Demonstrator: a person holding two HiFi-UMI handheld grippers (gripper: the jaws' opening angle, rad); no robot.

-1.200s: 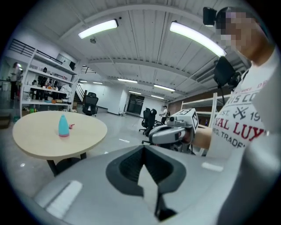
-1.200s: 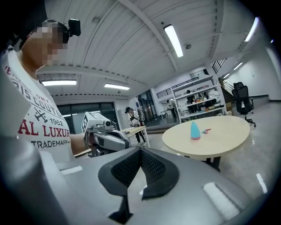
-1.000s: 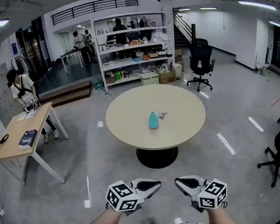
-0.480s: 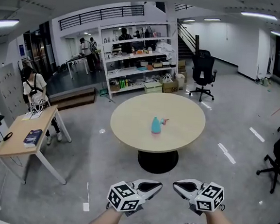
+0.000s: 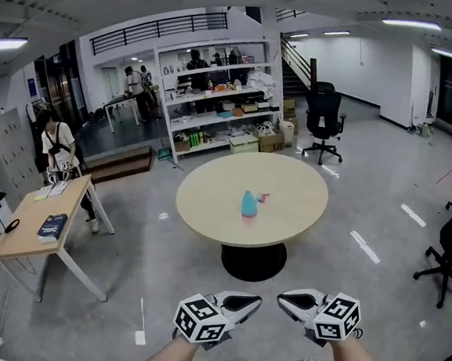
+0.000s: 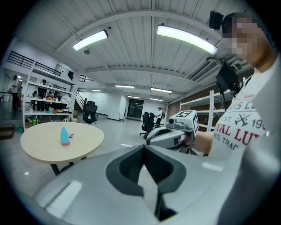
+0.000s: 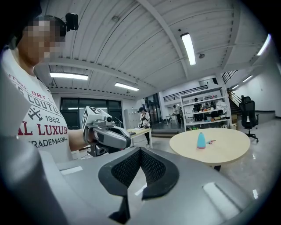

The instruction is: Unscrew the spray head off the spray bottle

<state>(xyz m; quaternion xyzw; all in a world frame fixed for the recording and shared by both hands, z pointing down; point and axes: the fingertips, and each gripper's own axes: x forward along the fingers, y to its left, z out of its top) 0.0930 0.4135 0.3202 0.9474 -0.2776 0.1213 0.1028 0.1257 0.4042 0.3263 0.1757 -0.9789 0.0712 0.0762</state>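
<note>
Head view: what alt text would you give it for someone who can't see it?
A teal spray bottle stands on a round beige table in a large open room, some way ahead. At the bottom edge, the person's left tongs and right tongs are both shut and empty, tips facing each other.

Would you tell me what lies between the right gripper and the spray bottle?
Only grey floor and the bare near part of the round table separate the right gripper from the spray bottle, as the head view shows.
</note>
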